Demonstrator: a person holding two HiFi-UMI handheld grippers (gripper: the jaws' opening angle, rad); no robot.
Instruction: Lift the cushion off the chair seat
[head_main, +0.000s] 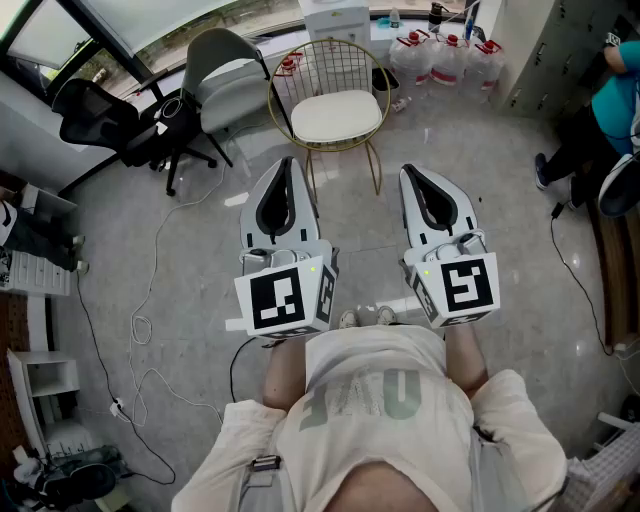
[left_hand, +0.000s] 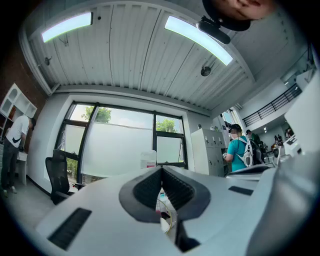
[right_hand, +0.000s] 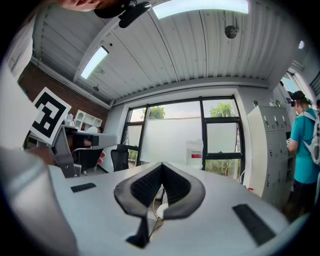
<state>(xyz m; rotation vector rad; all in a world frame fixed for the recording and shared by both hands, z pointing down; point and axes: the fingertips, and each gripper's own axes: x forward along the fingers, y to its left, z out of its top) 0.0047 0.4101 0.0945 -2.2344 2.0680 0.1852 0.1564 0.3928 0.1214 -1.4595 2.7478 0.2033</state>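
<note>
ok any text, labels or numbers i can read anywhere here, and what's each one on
No text reads clearly.
Beige shirt: large grey letters, foreshortened, unreadable.
Clear water jugs: red labels, too small.
White marker cubes: black square patterns, no words.

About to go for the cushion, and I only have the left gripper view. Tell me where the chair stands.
Observer: The head view shows the gold wire chair on the floor straight ahead, with the white cushion lying on its seat.
Operator: Report the right gripper.
Observer: The right gripper is shut with nothing in it, short of the chair.
Operator: Name what stands beside the chair.
Observer: A grey chair stands close on its left.
</note>
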